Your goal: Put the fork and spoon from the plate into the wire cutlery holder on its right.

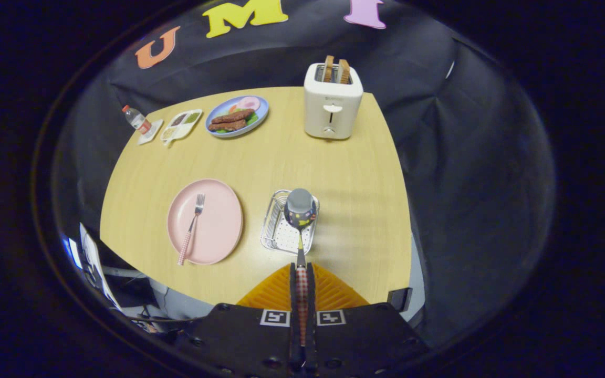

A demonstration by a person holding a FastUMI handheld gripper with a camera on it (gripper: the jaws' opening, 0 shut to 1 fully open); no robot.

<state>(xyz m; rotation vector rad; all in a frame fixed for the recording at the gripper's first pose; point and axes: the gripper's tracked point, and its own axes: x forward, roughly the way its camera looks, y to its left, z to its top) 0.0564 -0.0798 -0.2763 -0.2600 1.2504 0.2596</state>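
Above the wire cutlery holder (289, 223), tongs (302, 278) pinch the checked-handled spoon (300, 210), bowl glossy.

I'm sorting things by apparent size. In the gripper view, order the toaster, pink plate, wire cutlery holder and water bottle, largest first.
1. Pink plate
2. Toaster
3. Wire cutlery holder
4. Water bottle
Farther things look smaller here.

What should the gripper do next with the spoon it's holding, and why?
Probably lower the spoon into the wire cutlery holder and open the fingers: the gripper is shut on its handle, bowl over the holder. The fork lies on the pink plate.
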